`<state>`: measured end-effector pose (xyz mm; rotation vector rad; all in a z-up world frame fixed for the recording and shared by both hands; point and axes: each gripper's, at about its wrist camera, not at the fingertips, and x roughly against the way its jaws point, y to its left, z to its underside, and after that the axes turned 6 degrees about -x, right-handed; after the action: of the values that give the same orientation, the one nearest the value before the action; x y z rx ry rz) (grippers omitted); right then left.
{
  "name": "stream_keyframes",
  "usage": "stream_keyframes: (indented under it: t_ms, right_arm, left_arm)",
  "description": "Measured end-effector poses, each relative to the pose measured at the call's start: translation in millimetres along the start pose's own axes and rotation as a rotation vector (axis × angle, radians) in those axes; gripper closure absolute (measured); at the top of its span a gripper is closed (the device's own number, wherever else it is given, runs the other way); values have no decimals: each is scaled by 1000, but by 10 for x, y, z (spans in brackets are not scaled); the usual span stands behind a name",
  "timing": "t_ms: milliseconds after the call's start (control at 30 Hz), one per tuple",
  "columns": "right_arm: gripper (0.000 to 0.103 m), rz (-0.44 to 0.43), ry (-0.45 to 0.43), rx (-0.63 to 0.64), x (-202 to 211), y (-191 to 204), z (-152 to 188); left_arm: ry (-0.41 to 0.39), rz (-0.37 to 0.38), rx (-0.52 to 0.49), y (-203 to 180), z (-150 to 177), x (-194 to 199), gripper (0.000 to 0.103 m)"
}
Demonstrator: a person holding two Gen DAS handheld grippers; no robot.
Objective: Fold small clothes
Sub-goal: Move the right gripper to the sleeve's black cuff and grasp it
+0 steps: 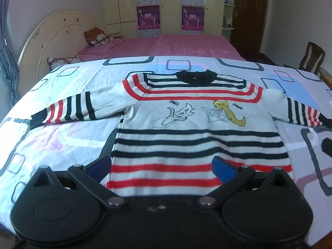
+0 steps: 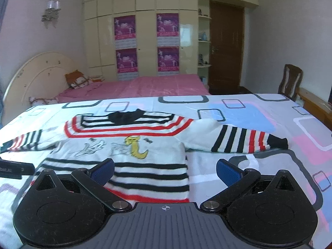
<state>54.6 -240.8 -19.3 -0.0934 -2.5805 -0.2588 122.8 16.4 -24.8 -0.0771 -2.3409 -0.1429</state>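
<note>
A small white sweater (image 1: 186, 120) with red and black stripes, a black collar and cat drawings lies flat, face up, sleeves spread, on a patterned sheet (image 1: 62, 137). My left gripper (image 1: 161, 169) is open just above its bottom hem, near the left corner. In the right wrist view the sweater (image 2: 124, 151) lies ahead, its right sleeve (image 2: 244, 141) stretched out to the right. My right gripper (image 2: 166, 171) is open over the hem's right corner. The left gripper's dark body (image 2: 14, 169) shows at the left edge.
A pink bed (image 1: 166, 45) with a cream headboard (image 1: 51, 37) and cushions lies behind the sheet. A cream wardrobe (image 2: 145, 37) with purple posters, a brown door (image 2: 226, 49) and a wooden chair (image 2: 290, 83) stand beyond.
</note>
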Motion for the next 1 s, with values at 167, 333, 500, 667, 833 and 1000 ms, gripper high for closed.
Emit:
stream_keyframes:
  t_ms: [167, 333, 500, 667, 833, 1000]
  right_arm:
    - [0, 39, -11, -20, -249, -64, -105]
    - [0, 70, -4, -43, -526, -105, -198]
    - [0, 89, -11, -73, -739, -130, -286]
    - [0, 101, -9, -110, -920, -170, -385]
    - [0, 131, -5, -136, -1084, -295, -441]
    - [1, 164, 2, -154, -1283, -538, -484]
  left_arm:
    - [-44, -11, -36, 46, -252, -249, 0]
    - [-34, 15, -64, 84, -447, -554, 0]
    - [-21, 55, -73, 167, -573, -853, 0]
    - [14, 62, -90, 230, -639, -1165, 0]
    - [25, 72, -88, 236, -705, -1406, 1]
    - [27, 62, -94, 159, -786, -1597, 3]
